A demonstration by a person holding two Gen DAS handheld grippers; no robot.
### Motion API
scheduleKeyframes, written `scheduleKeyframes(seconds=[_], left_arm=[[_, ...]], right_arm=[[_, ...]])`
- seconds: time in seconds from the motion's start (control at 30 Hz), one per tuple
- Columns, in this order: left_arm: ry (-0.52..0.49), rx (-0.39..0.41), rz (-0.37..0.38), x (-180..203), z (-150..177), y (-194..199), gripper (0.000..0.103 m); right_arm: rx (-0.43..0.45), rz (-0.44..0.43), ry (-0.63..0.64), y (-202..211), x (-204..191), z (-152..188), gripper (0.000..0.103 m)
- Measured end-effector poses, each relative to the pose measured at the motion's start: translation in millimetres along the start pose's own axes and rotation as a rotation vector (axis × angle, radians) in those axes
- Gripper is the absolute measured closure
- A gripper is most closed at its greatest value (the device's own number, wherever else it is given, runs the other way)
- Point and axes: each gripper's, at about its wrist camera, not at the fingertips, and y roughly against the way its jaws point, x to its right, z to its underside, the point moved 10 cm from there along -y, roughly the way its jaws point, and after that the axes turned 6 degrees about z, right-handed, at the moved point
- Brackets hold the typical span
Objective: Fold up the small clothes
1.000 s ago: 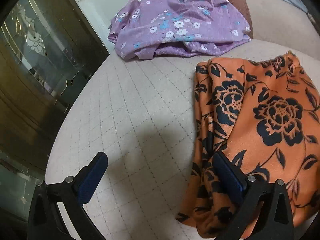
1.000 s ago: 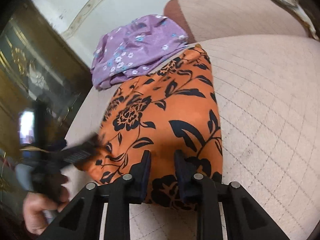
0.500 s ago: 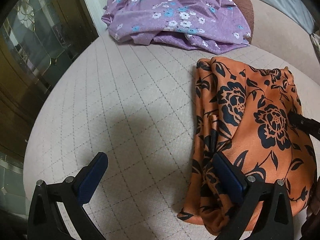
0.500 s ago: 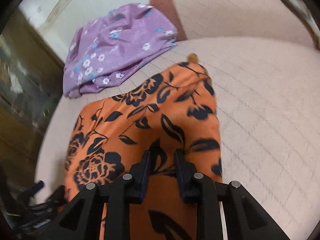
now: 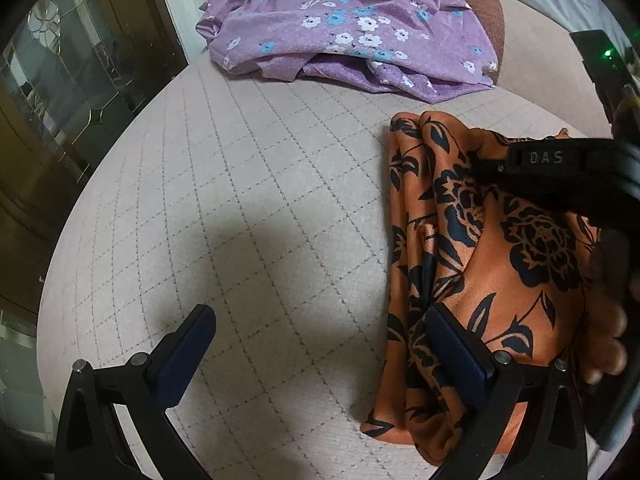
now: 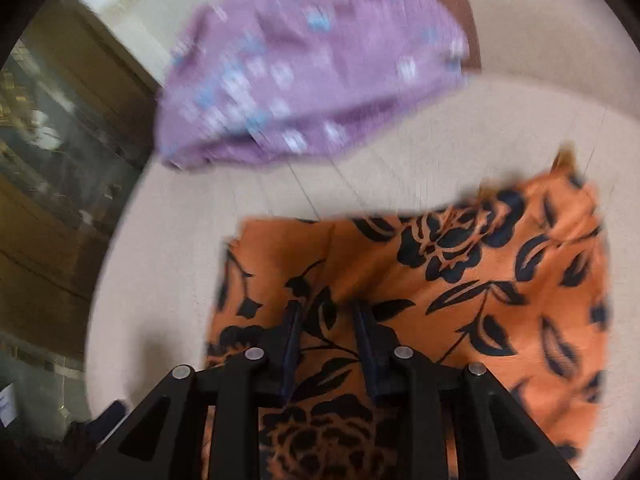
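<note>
A beige quilted cushion [image 5: 248, 184] carries our work. The orange floral garment [image 5: 480, 264] lies at three o'clock, the purple floral garment [image 5: 344, 28] at twelve. Our left gripper [image 5: 320, 344] is spread wide; our right gripper [image 6: 326, 344] pinches the orange floral garment's fabric.

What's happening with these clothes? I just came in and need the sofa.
A person is folding small clothes with two handheld tools. The right tool sits over the folded orange floral garment, its jaws narrowly parted with cloth between them; whether it grips is unclear. The left tool is wide open beside that garment's edge. A purple floral garment lies bunched farther back on the quilted cushion.
</note>
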Motion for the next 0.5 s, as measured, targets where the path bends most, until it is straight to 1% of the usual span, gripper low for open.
scheduleKeyframes(seconds=[0.03, 0.1, 0.17, 0.3, 0.37, 0.4, 0.47, 0.5], left_arm=[[0.005, -0.004, 0.005, -0.5, 0.1, -0.7, 0.0], [0.01, -0.007, 0.008, -1.0, -0.1, -1.3, 0.0], [0.007, -0.006, 0.006, -0.6, 0.2, -0.4, 0.0], [0.009, -0.003, 0.0, -2.0, 1.9, 1.6, 0.0], [0.008, 0.0, -0.007, -2.1, 2.9, 3.0, 0.0], [0.008, 0.001, -0.011, -2.4, 3.2, 3.3, 0.0], [0.008, 0.002, -0.018, -2.6, 3.6, 3.8, 0.0], [0.007, 0.004, -0.022, -2.8, 4.1, 4.2, 0.0]], right_arm=[[0.043, 0.008, 0.013, 0.6, -1.1, -3.4, 0.074], [0.034, 0.008, 0.005, 2.9, -1.3, -2.7, 0.074], [0.019, -0.013, -0.002, 12.3, 0.5, 0.2, 0.074], [0.067, -0.071, -0.024, 57.3, 17.9, 11.2, 0.074], [0.094, -0.077, -0.012, 82.3, 28.2, 24.8, 0.074], [0.103, -0.074, 0.003, 96.7, 34.1, 37.0, 0.074], [0.104, -0.078, 0.014, 111.1, 39.7, 51.8, 0.074], [0.099, -0.086, 0.018, 119.8, 42.7, 66.6, 0.074]])
